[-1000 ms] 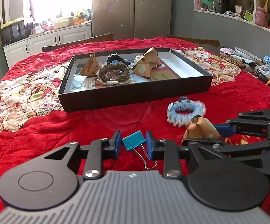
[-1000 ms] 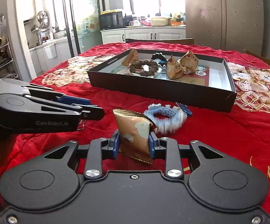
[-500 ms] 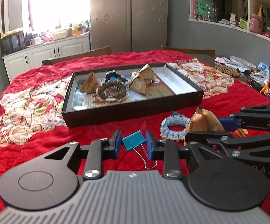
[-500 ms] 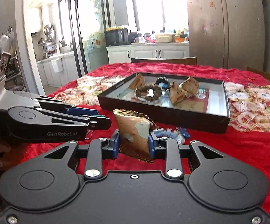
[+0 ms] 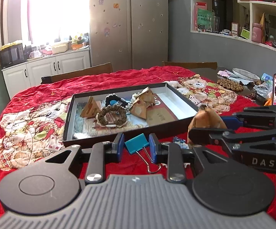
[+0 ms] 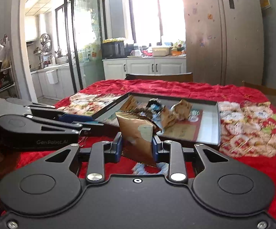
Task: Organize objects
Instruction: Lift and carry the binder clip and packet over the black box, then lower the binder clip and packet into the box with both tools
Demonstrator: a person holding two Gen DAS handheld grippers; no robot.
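1. Left claw (image 5: 136, 146) is clamped on one turquoise metal binder clip (image 5: 137, 146), just short of the black rectangular cardboard tray (image 5: 117, 132).
2. Right claw (image 6: 137, 146) grips one gold foil snack packet (image 6: 138, 135) above the red-quilted worktop (image 6: 252, 164).
3. Tray holds perhaps three similar packets and two braided rings.
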